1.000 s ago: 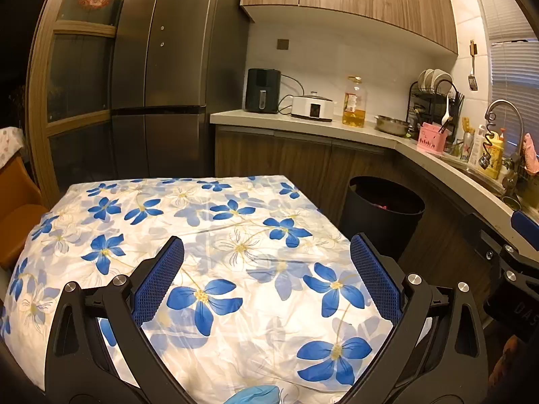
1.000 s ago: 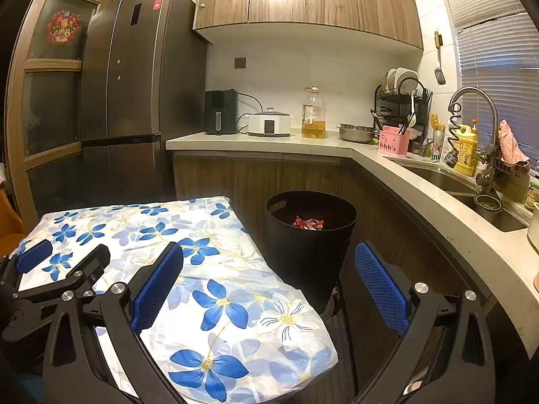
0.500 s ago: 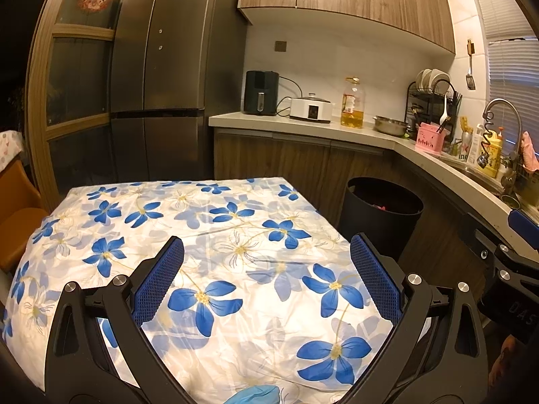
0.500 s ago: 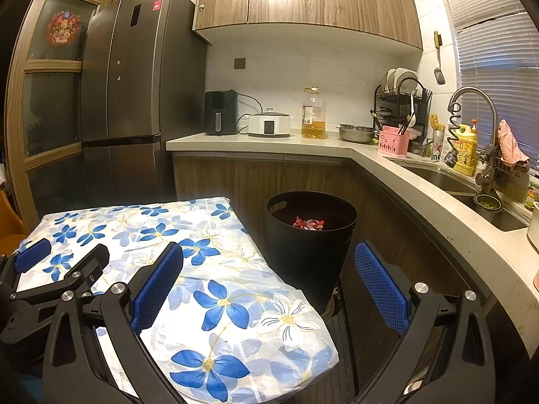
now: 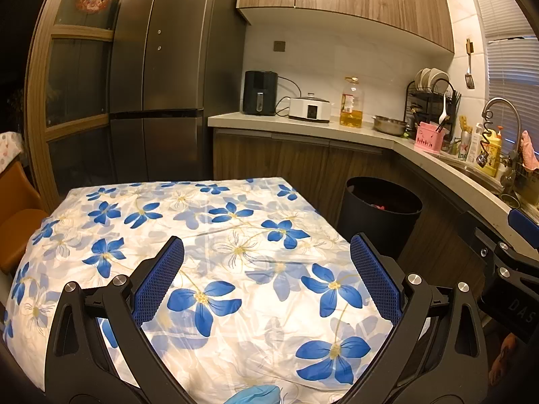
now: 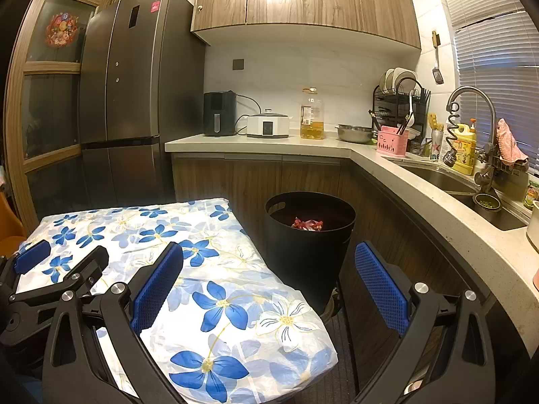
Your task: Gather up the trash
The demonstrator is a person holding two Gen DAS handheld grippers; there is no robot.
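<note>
A black trash bin (image 6: 310,235) stands on the floor between the table and the counter; red and pale wrappers (image 6: 307,224) lie inside it. In the left wrist view the same bin (image 5: 380,215) shows past the table's far right corner. My left gripper (image 5: 267,259) hovers open over the flowered tablecloth (image 5: 215,235) with nothing between its blue pads. My right gripper (image 6: 269,262) is open too, above the table's right edge, short of the bin. The left gripper (image 6: 50,269) shows at the left of the right wrist view. No loose trash shows on the cloth.
A grey counter (image 6: 404,175) wraps around the right with a sink (image 6: 448,178), dish rack, oil bottle (image 6: 311,114) and appliances. A tall fridge (image 5: 165,77) stands behind the table. An orange chair (image 5: 17,229) sits at the left. A blue gloved hand (image 5: 256,395) shows at the bottom.
</note>
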